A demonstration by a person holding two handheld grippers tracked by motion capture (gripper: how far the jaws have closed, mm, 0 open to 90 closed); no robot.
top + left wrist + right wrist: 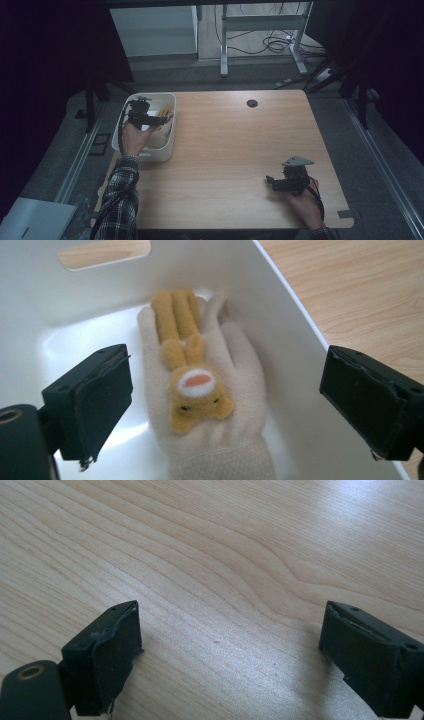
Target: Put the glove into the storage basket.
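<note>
A cream fleece glove [210, 390] with a yellow plush animal [192, 372] sewn on its back lies flat inside the white bin [295, 330]. My left gripper [225, 405] hovers over it, open, with the glove between and below the jaws and neither pad touching it. From above, the left gripper [150, 119] sits over the white bin [167, 152] at the table's left edge, and part of the glove [159, 137] shows beside the hand. My right gripper [272, 182] rests low over the bare wood near the front right, and the right gripper [230, 655] stands open with nothing in it.
The wooden table [225, 145] has a round black cable hole [252, 103] near its far edge. The bin has a cut-out handle [102, 252] in its far wall. Beyond the table stand desk legs and loose cables [275, 42] on the floor.
</note>
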